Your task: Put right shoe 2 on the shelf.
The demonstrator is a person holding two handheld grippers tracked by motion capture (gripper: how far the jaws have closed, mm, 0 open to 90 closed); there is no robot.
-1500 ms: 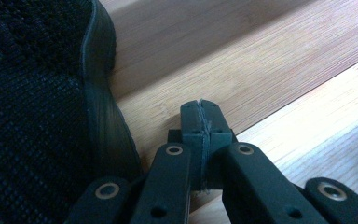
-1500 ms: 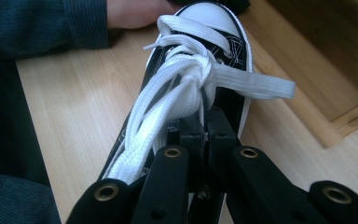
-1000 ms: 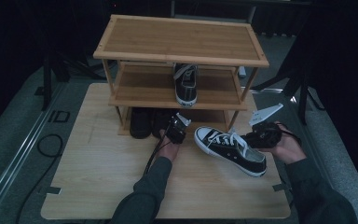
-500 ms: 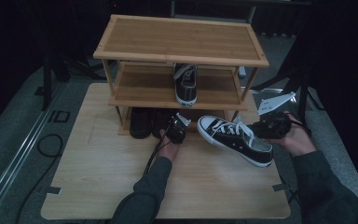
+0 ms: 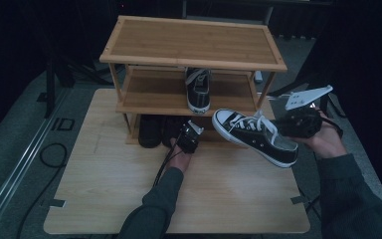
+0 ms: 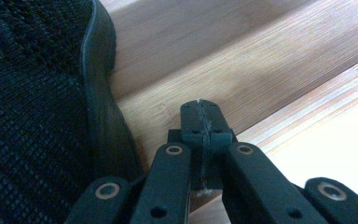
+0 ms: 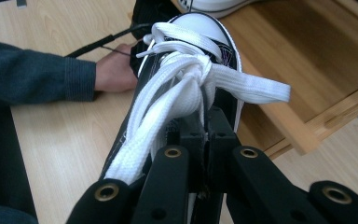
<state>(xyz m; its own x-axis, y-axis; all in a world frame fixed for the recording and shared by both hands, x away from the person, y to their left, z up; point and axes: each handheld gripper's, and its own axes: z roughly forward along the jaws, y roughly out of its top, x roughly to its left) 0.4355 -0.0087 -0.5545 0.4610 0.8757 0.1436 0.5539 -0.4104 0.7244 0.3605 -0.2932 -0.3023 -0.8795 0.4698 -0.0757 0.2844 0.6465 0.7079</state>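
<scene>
Carrying the black canvas sneaker with white laces and white toe cap (image 5: 256,135) toward the middle shelf of the bamboo shoe rack (image 5: 149,94). Best kept level, toe leading, then slid in beside the matching black sneaker (image 5: 198,88) already parked there. Right tongs (image 7: 204,122) clamped on the sneaker, held clear above the pale wooden counter (image 5: 109,179). Left tongs (image 6: 200,119) pressed together, empty, beside a black knit shoe (image 6: 32,121) by the bottom shelf.

One three-tier wooden rack (image 5: 191,42) stands on one surface (image 5: 104,189); two black-and-white sneakers, one on the middle shelf (image 5: 198,89) and one held up at the right (image 5: 253,135); two dark shoes on the bottom shelf (image 5: 149,130); two tongs, left (image 5: 189,137) and right (image 5: 298,122).
</scene>
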